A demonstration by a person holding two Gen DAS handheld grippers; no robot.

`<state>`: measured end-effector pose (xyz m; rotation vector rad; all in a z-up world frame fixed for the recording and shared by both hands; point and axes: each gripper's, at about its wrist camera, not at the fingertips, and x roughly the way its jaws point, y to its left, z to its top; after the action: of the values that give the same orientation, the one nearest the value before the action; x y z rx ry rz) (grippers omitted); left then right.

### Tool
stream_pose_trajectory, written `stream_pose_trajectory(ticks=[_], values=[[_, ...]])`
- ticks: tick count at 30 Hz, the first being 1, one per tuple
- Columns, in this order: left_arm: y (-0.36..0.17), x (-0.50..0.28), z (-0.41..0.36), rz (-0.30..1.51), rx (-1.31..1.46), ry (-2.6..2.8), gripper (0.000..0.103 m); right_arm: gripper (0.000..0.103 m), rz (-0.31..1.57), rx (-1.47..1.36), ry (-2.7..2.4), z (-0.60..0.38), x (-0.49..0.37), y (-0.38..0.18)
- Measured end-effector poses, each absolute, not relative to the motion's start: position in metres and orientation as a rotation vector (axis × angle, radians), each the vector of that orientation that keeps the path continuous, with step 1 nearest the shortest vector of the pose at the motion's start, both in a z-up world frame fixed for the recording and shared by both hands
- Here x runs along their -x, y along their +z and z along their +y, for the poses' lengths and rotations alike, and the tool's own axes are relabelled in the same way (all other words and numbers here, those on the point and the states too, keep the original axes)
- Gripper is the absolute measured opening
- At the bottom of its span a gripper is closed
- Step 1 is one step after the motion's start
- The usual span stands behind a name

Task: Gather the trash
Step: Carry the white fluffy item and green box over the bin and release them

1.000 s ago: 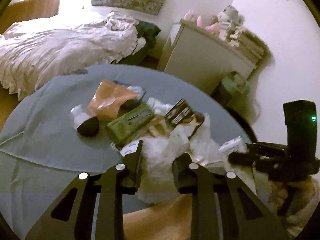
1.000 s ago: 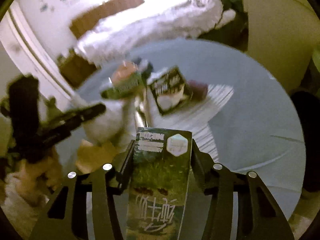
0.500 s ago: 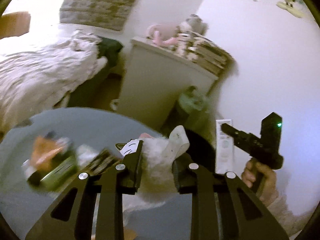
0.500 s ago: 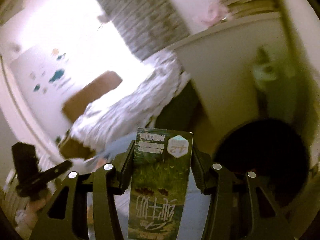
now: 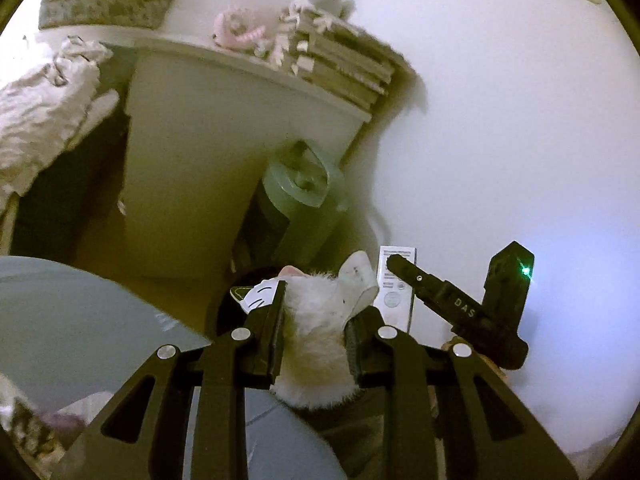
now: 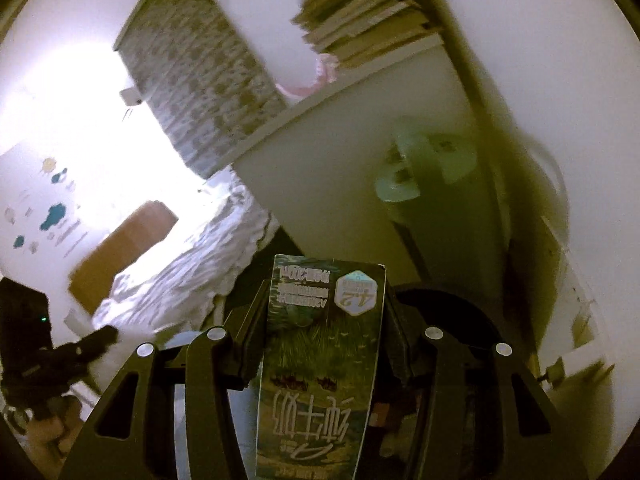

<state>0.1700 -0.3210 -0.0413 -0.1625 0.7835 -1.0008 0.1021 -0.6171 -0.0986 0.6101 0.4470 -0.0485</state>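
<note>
— Trash in both grips: our left gripper (image 5: 314,320) pinches a white fluffy wad (image 5: 316,336) between its fingers, with a cat-face paper scrap (image 5: 258,298) poking out at ten o'clock of the wad.

— And the right?

— Our right gripper (image 6: 324,320) has its fingers pressed on a green milk carton (image 6: 320,364), printed side up, lettering upside down to us. In the left wrist view the same carton shows its white side (image 5: 394,284) at two o'clock of the wad, with the right gripper's body (image 5: 472,312) across it.

— What lies ahead of them?

— A dark round bin (image 6: 460,320) sits behind the carton, its rim showing at three o'clock. A white cabinet (image 5: 224,160) stands at twelve o'clock, books (image 5: 344,68) and pink soft toys (image 5: 240,32) on top, a pale green appliance (image 5: 300,200) beside it. The grey table (image 5: 80,312) edges in at nine o'clock, a rumpled bed (image 6: 176,268) beyond.
</note>
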Motion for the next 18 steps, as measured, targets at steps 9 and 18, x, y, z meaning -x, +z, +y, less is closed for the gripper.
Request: stream_pose_trajectory(ticks=[9, 18], values=[[-0.077, -0.191, -0.372, 0.876, 0.104, -1.012, 0.025, 0.051, 0.508, -0.632, -0.112, -0.633, -0.113, -0.137], [-0.1, -0.198, -0.393, 0.927, 0.102, -1.007, 0.025, 0.051, 0.549, -0.588, -0.142, -0.631, -0.124, -0.15]])
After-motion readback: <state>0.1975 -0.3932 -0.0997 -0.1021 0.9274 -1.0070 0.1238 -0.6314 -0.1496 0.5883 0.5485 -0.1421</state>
